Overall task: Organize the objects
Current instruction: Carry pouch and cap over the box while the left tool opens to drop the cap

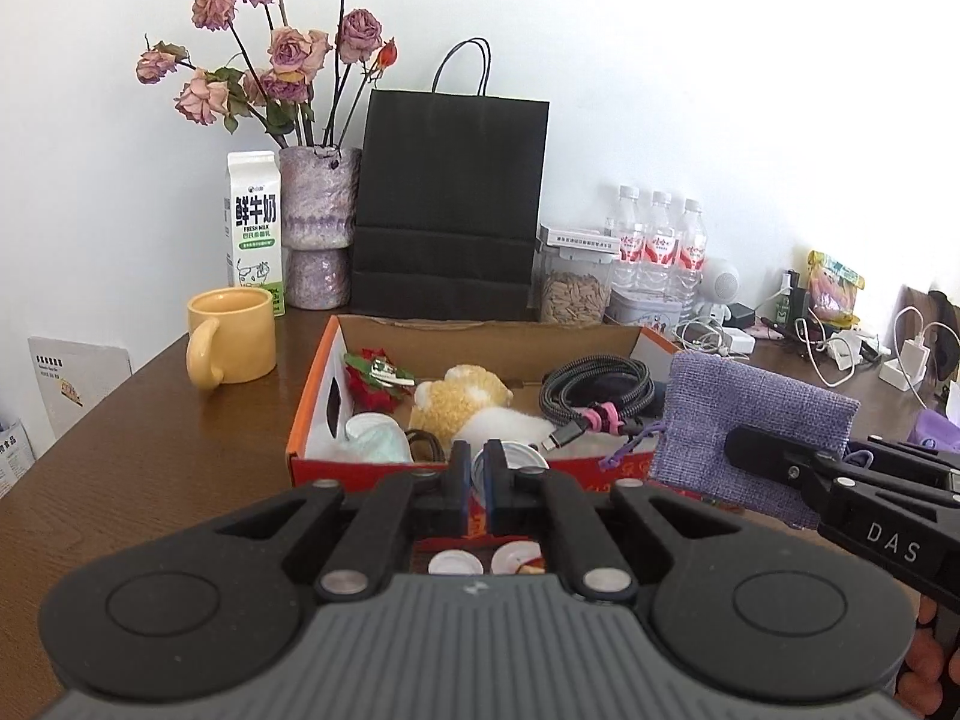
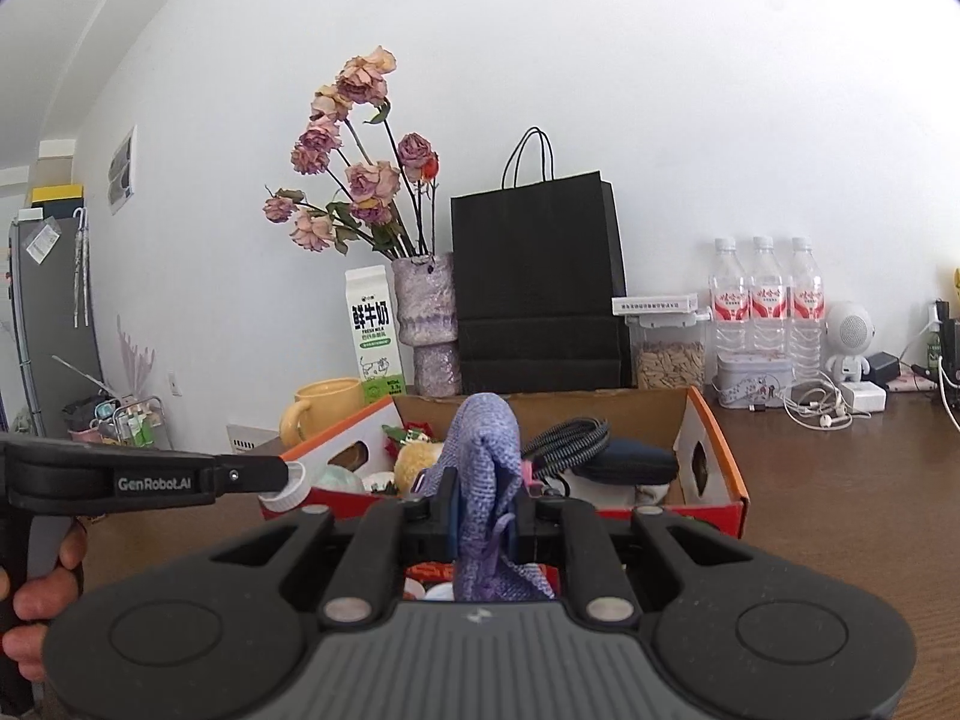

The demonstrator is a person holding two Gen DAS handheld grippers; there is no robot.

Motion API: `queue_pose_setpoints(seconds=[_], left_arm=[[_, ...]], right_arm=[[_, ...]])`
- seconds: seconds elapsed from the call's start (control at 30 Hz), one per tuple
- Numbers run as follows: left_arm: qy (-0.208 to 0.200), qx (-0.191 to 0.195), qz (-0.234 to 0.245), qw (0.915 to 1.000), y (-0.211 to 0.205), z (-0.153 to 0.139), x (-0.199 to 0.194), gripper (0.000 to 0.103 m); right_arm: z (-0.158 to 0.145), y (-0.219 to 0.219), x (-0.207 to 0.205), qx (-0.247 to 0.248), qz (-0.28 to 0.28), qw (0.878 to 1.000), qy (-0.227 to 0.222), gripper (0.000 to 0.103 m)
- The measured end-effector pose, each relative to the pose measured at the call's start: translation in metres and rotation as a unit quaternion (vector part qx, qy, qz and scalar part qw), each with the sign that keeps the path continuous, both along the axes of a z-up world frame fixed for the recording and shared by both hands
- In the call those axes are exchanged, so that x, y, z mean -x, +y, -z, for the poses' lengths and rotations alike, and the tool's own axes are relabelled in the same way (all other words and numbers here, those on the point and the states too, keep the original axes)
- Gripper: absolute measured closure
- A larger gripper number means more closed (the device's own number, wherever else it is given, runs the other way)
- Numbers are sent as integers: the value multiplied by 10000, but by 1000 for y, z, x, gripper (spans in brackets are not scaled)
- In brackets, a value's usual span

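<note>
**A:** What has the right gripper (image 2: 485, 519) got?

**B:** A purple woven pouch (image 2: 487, 468). The fingers (image 2: 447, 510) are pressed against it from both sides; the cloth rises above the tips and droops below them, with a drawstring dangling. In the left wrist view the same pouch (image 1: 750, 432) hangs flat at the near right corner of the orange cardboard box (image 1: 312, 396), one black finger (image 1: 774, 456) lying across its face.

**A:** And the left gripper (image 1: 478, 486)?

**B:** Its fingers (image 1: 461, 480) stand narrow, clamped on a small white cap (image 1: 480, 468) that sits upright between the pads. From the right wrist view the cap (image 2: 291, 486) shows at the finger tip, just over the near left corner of the box (image 2: 720, 462).

**A:** What lies in the box?

**B:** A coiled braided cable (image 1: 594, 390) on the right, a plush toy (image 1: 462, 402) in the middle, a red rose (image 1: 369, 381) at the back left, and a crumpled face mask (image 1: 375, 438) at the near left.

**A:** Around it?

**B:** The box sits on a brown table (image 1: 150, 450). A yellow mug (image 1: 231, 336) stands to its left; behind are a milk carton (image 1: 253, 228), a vase of dried roses (image 1: 315, 222), a black paper bag (image 1: 450, 198) and three water bottles (image 1: 660, 246).
</note>
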State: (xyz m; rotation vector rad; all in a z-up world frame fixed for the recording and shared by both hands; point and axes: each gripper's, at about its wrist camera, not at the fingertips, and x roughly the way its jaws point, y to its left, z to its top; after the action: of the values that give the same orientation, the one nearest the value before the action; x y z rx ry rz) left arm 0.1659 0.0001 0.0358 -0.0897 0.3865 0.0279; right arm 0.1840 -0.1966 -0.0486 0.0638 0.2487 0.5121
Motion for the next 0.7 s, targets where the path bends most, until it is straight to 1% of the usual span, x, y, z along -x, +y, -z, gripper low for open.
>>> queue_pose_setpoints(seconds=[0.23, 0.4, 0.7], left_arm=[[-241, 61, -21, 9997, 7, -15, -22, 98], [-257, 95, -81, 9996, 13, -20, -47, 98], [-267, 240, -243, 9991, 24, -21, -95, 98]], right_arm=[[-19, 30, -28, 24, -22, 9999, -127, 90], [-24, 48, -53, 134, 65, 9998, -161, 90], [-24, 69, -104, 163, 155, 9997, -54, 90]])
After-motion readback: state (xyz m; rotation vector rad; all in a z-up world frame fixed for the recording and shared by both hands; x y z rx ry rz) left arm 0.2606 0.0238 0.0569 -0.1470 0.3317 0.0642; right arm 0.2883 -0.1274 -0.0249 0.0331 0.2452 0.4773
